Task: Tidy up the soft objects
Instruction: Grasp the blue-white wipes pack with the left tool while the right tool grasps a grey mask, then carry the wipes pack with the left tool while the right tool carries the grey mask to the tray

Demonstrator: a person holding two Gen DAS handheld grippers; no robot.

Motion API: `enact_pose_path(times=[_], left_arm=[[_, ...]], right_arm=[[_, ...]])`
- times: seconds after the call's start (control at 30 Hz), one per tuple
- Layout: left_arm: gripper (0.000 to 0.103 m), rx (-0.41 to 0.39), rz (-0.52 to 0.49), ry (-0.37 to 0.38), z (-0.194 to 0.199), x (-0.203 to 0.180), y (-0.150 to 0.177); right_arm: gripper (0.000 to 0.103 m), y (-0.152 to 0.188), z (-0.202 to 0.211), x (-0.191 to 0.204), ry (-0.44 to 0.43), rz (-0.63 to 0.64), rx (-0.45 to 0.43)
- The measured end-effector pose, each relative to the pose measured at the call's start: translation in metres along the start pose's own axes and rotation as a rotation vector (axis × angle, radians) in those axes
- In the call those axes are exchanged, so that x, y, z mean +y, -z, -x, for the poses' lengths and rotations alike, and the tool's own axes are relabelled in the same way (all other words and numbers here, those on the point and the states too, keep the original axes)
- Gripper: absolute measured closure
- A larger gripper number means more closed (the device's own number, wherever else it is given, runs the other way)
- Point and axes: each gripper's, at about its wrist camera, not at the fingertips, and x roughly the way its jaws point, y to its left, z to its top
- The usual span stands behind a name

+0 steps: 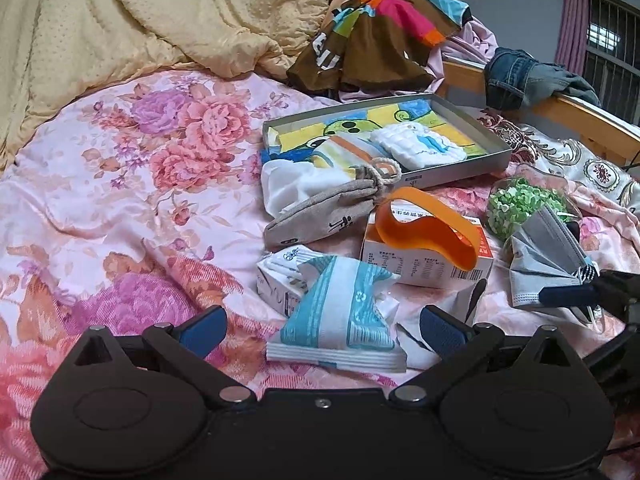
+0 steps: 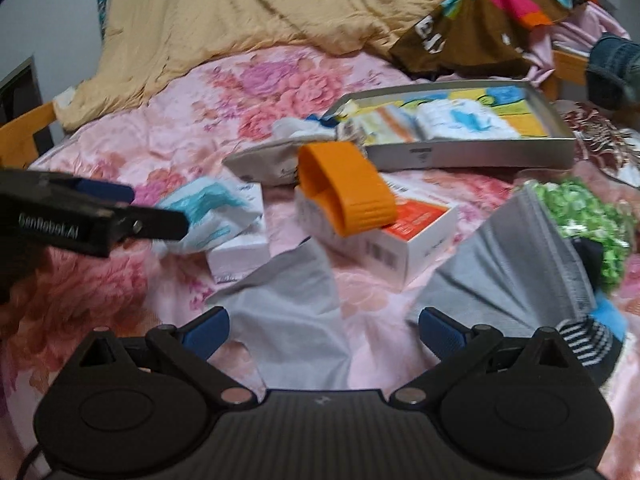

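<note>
A grey tray (image 1: 460,174) on the floral bed holds folded cloths, among them a white and blue one (image 1: 420,144); it also shows in the right wrist view (image 2: 480,154). A beige drawstring pouch (image 1: 320,212) and white cloth lean on its near edge. My left gripper (image 1: 320,330) is open around a blue and white tissue pack (image 1: 340,312). My right gripper (image 2: 322,330) is open over a grey face mask (image 2: 288,304); another grey mask (image 2: 512,272) lies to its right. In the left wrist view a grey mask (image 1: 544,256) lies by the right gripper's finger (image 1: 568,294).
An orange band (image 1: 428,224) lies on a white and orange box (image 1: 424,260). A green bobbly ball (image 1: 520,204) sits right of it. A striped sock (image 2: 588,344) lies by the mask. A yellow quilt (image 1: 140,20), colourful clothes (image 1: 380,28) and jeans (image 1: 520,76) fill the back.
</note>
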Motion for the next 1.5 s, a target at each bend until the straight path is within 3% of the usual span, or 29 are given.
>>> enact_pose_path(times=[0.23, 0.43, 0.5, 0.53, 0.67, 0.8, 0.9, 1.1, 1.5], left_arm=[[0.003, 0.041, -0.022, 0.031, -0.017, -0.001, -0.002], [0.021, 0.050, -0.022, 0.049, -0.024, -0.002, -0.004], [0.038, 0.068, -0.015, 0.064, -0.027, -0.001, -0.004], [0.041, 0.077, -0.009, 0.073, -0.029, 0.000, -0.004], [0.044, 0.078, -0.001, 0.087, -0.029, 0.001, -0.002], [0.045, 0.070, -0.009, 0.094, -0.027, 0.000, -0.002], [0.045, 0.063, -0.014, 0.101, -0.024, -0.001, -0.002], [0.047, 0.056, 0.006, 0.102, -0.024, -0.002, -0.005], [0.048, 0.032, 0.070, 0.078, -0.021, 0.007, -0.009]], right_arm=[[0.011, 0.004, -0.009, 0.003, -0.008, 0.019, 0.024], [0.026, 0.005, -0.011, 0.007, -0.010, 0.053, 0.028], [0.036, 0.006, -0.013, 0.009, -0.004, 0.063, 0.034], [0.039, 0.006, -0.014, 0.009, -0.004, 0.067, 0.040], [0.053, 0.008, -0.015, 0.010, -0.017, 0.073, 0.050], [0.074, 0.008, -0.014, 0.010, -0.032, 0.075, 0.047], [0.083, 0.008, -0.014, 0.010, -0.046, 0.066, 0.051], [0.089, 0.005, -0.007, 0.009, -0.022, 0.069, 0.011], [0.091, 0.002, -0.003, 0.005, -0.006, 0.055, -0.032]])
